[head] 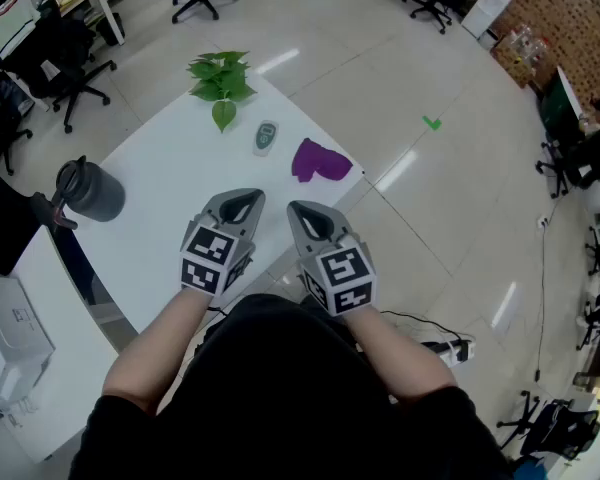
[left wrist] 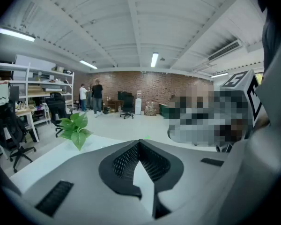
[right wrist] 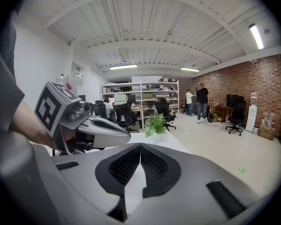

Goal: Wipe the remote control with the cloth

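L gripper (head: 242,200) & R gripper (head: 305,211) both clenched, empty, side by side.
Jaws together on each, nothing btwn them; tips sit over near part of white counter (head: 170,173). Remote control (head: 266,137) lies flat further out on counter, well apart from both grippers. Purple cloth (head: 320,161) is crumpled just right of it, by counter's right edge, not touching remote. Green plant (head: 221,83) beyond remote at far corner. Dark jug (head: 92,190) near left edge.
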The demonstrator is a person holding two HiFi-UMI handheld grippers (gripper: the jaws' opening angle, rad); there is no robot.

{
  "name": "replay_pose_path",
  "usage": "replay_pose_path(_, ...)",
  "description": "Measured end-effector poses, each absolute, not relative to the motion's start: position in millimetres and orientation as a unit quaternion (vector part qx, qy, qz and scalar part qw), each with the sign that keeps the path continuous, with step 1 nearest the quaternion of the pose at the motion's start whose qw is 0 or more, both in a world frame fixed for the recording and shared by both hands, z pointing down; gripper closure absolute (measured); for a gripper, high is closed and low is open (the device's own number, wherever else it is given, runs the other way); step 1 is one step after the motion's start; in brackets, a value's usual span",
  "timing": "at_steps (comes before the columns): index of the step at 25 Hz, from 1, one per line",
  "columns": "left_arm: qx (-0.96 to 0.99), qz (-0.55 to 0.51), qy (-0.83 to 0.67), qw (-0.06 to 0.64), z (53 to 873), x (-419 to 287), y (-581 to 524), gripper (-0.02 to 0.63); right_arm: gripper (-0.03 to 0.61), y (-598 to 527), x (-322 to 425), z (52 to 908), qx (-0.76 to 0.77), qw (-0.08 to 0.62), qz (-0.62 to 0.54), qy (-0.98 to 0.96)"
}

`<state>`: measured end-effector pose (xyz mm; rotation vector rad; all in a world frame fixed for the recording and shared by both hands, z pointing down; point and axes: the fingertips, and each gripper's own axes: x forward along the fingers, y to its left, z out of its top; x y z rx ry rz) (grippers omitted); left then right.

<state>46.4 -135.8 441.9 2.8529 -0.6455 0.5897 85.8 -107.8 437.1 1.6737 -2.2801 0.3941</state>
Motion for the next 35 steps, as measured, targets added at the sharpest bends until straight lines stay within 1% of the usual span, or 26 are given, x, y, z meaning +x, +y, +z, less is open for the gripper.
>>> replay_pose_path(5,0.946,0.207,-0.237,0.084,454,45,-160,0.614,0.561,-114,84,438,0.576,0.145,0.151,-0.790)
replay_pose_path(10,0.935,0.217,-0.258,0.111,473,64,-187,0.608,0.563,-124,102,454,0.568,0.152,0.173,-0.790)
replay_pose_path(11,0.931,0.222,-0.264,0.117,479,69,-196,0.577,0.563,-127,107,460,0.566,0.154,0.177,-0.791)
replay_pose_path(14,0.918,0.244,-0.287,0.128,503,85,-230,0.517,0.561,-140,124,471,0.556,0.155,0.193,-0.794)
replay_pose_path(15,0.912,0.253,-0.296,0.130,513,91,-243,0.485,0.561,-145,130,475,0.552,0.155,0.197,-0.795)
replay_pose_path(18,0.890,0.281,-0.327,0.144,546,108,-281,0.434,0.563,-158,157,491,0.547,0.160,0.204,-0.796)
replay_pose_path(20,0.874,0.304,-0.346,0.156,572,116,-304,0.380,0.561,-166,174,502,0.544,0.162,0.210,-0.796)
replay_pose_path(22,0.857,0.327,-0.359,0.169,600,121,-323,0.356,0.563,-174,187,511,0.540,0.162,0.220,-0.796)
replay_pose_path(25,0.835,0.356,-0.372,0.196,637,122,-344,0.324,0.563,-186,201,523,0.530,0.165,0.229,-0.800)
replay_pose_path(28,0.819,0.372,-0.381,0.215,660,125,-359,0.313,0.563,-199,214,530,0.524,0.166,0.233,-0.802)
replay_pose_path(31,0.814,0.377,-0.378,0.229,674,132,-364,0.313,0.563,-209,224,536,0.521,0.163,0.241,-0.802)
replay_pose_path(35,0.792,0.398,-0.398,0.236,688,122,-367,0.312,0.563,-218,230,543,0.516,0.165,0.247,-0.804)
